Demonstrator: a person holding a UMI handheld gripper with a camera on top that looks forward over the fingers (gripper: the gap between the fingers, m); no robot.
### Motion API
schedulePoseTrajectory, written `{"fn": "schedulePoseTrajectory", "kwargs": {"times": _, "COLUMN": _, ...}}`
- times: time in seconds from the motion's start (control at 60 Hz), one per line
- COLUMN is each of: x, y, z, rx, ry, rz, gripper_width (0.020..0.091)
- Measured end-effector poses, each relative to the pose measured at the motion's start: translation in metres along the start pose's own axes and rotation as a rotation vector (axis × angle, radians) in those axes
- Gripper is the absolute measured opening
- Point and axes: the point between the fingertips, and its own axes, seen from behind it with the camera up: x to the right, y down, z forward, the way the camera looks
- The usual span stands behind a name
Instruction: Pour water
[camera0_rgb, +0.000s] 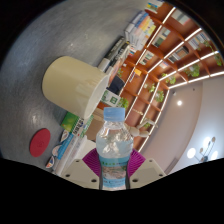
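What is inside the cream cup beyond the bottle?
Nothing shows: the cream cup presents its side and base only, so its inside is hidden. The hand-held gripper grips the water bottle.

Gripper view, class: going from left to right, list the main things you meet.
Small red round object → cream cylindrical cup tipped on its side → clear plastic water bottle with pale cap, gripped in the tongs → shelves of goods.

A shop; stocked shelves (160, 60) w/ strip lights; packaged goods in rows.
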Motion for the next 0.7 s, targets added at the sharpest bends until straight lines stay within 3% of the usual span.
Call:
{"fn": "schedulePoseTrajectory", "kwargs": {"times": 0.2, "x": -0.003, "y": -0.004, "z": 0.011, "rx": -0.007, "ry": 0.011, "rz": -0.191, "gripper_width": 0.0294}}
{"fn": "schedulePoseTrajectory", "kwargs": {"times": 0.367, "x": -0.006, "y": -0.003, "z": 0.008, "rx": -0.008, "ry": -0.006, "rz": -0.111, "gripper_width": 0.0295}}
{"fn": "schedulePoseTrajectory", "kwargs": {"times": 0.633, "x": -0.007, "y": 0.009, "z": -0.025, "rx": -0.011, "ry": -0.163, "rz": 0.917, "gripper_width": 0.0297}}
{"fn": "schedulePoseTrajectory", "kwargs": {"times": 0.7, "x": -0.008, "y": 0.018, "z": -0.025, "rx": 0.034, "ry": -0.224, "rz": 1.203, "gripper_width": 0.0319}}
